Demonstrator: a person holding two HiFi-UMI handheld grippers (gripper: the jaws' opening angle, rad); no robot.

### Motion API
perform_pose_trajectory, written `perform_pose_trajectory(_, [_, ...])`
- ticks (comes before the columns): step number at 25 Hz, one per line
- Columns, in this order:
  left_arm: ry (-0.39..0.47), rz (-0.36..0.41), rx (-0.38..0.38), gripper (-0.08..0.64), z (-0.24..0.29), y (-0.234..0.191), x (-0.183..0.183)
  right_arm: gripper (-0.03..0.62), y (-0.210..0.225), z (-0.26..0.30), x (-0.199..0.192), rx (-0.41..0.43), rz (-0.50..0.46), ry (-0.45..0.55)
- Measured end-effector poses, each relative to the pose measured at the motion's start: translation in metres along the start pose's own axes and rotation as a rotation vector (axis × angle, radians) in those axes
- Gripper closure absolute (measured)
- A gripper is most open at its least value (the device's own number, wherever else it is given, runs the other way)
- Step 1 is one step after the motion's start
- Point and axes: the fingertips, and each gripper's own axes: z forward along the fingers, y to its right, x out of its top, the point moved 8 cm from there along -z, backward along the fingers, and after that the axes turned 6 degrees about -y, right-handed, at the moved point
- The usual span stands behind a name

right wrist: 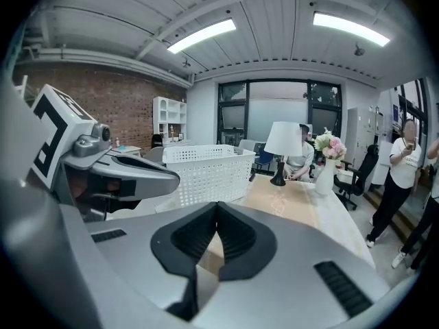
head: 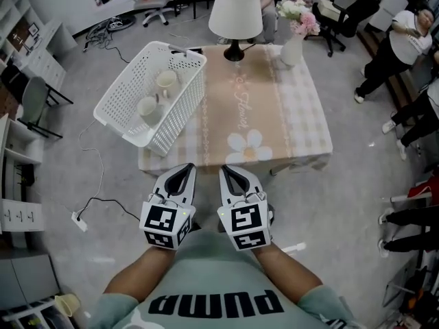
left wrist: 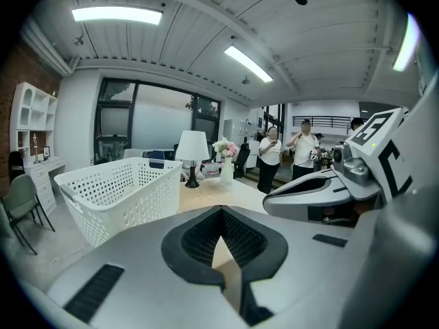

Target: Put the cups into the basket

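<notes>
Hanging side by side at the near edge of the worktop (head: 302,129), close to the person's body, the left tongs (head: 184,170) and the right tongs (head: 228,172) are both closed tip to tip with nothing between them, as each gripper view confirms. The basket (head: 180,115) sits at the far left of the worktop, overhanging its left edge, with its long axis running from near-left to far-right. Inside it lie the far cup (head: 167,82) and the near cup (head: 148,108), close together. No other cup shows on the worktop, only the lamp (head: 235,12) and the vase (head: 291,50) at the far side. The basket lies ahead and to the left, nearer the left tongs. By my judgement, loading appears complete.
</notes>
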Motion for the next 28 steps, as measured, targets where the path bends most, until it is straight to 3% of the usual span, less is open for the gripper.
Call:
perform_pose_trajectory(9, [-0.027, 0.061, -0.068, 0.557, -0.024, -0.014, -0.021, 0.577, -0.037, 0.002, -0.018, -0.048, 0.047, -0.044])
perform_pose_trajectory(17, [-0.044, 0.058, -0.115, 0.557, -0.043, -0.046, -0.036, 0.58, -0.076, 0.017, -0.02, -0.066, 0.102, -0.074])
perform_pose_trajectory(28, [-0.029, 0.053, -0.133, 0.557, -0.051, -0.061, -0.039, 0.581, -0.09, 0.02, -0.017, -0.11, 0.105, -0.07])
